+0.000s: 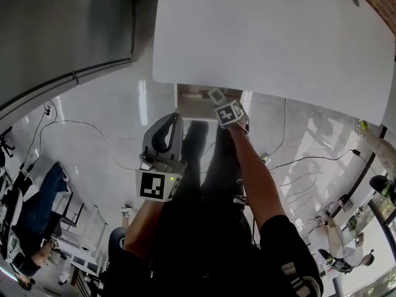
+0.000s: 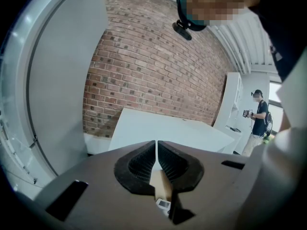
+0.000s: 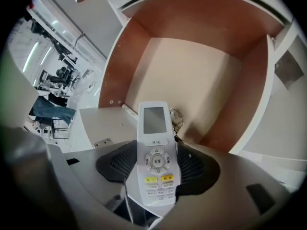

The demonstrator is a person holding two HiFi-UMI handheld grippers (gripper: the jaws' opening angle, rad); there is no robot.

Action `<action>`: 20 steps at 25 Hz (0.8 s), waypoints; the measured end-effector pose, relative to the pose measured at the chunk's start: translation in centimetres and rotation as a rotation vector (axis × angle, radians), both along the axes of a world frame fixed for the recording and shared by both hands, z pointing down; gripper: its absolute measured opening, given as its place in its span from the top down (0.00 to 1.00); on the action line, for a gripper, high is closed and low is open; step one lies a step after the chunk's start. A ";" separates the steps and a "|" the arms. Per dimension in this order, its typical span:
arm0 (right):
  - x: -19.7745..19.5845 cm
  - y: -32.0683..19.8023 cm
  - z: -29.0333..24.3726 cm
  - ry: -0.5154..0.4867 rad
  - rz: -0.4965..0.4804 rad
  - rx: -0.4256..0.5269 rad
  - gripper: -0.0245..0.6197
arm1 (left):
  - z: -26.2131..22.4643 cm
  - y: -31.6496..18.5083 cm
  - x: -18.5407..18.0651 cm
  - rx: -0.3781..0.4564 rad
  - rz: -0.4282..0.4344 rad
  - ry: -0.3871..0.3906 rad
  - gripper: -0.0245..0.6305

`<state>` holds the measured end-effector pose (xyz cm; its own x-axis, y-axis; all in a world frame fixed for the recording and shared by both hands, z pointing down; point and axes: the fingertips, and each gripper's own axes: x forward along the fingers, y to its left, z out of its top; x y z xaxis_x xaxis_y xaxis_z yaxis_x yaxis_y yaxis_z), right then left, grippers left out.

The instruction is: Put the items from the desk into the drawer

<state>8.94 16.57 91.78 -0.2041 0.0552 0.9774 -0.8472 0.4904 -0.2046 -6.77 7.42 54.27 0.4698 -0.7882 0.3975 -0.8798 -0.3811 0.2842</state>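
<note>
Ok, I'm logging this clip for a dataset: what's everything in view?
Desk: one, white, top of head view.
Drawer: one, brown walls, open under the desk.
Remote: one, white, in the right gripper over the drawer.
Metal ring: one, silvery, seemingly in the drawer, half hidden by the remote.
Cables: several, dark, on the pale floor.
Brick wall: one, red-brown, beyond the desk.
Bystander: one, dark top, far off at right.
Left gripper: one, grey, shut and empty, held low.
Right gripper: one, grey, shut on the remote.
</note>
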 end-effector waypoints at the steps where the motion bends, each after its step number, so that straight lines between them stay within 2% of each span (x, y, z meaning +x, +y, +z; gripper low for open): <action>1: 0.1 0.0 0.2 0.002 0.012 -0.004 0.57 | 0.1 0.1 0.1 -0.002 0.001 0.000 0.94; 10: 0.3 -0.5 1.3 0.025 0.003 0.022 0.56 | 1.1 0.6 -0.2 -0.019 -0.001 0.000 0.94; 20: 1.1 -0.6 -0.6 0.042 0.005 0.060 0.56 | 0.0 0.3 -0.6 -0.002 -0.019 0.007 0.94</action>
